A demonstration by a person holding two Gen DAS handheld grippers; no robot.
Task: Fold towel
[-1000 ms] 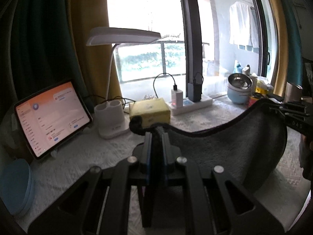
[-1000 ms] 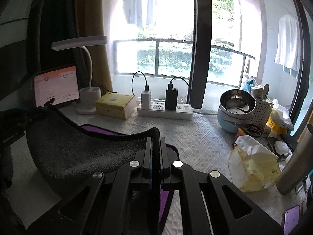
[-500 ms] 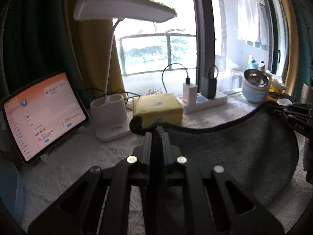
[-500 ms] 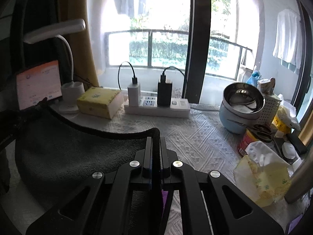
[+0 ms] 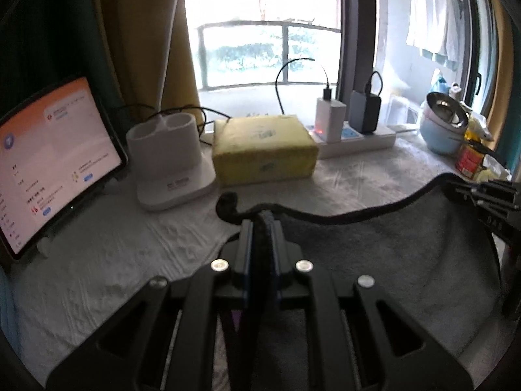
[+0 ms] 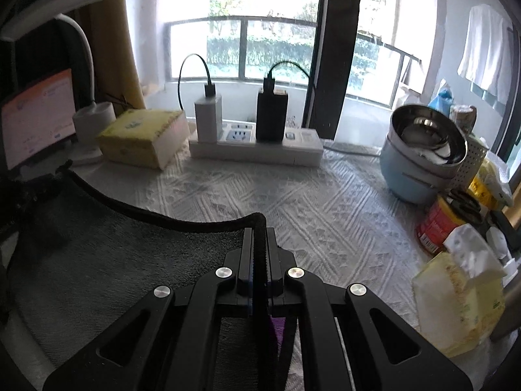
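- A dark grey towel (image 5: 374, 260) hangs stretched between two handheld grippers above a table (image 5: 107, 254) covered in white textured cloth, its corded top edge sagging between them.
- The left gripper (image 5: 260, 228) pinches the towel's left corner, jaws nearly together on the hem, a curl of edge poking out beyond the fingertips.
- The right gripper (image 6: 259, 233) clamps the opposite corner just as tightly, the fabric falling away to its left.
- Behind stand a tablet (image 5: 49, 159), a yellow tissue pack (image 5: 263, 150) and a power strip (image 6: 257, 150).
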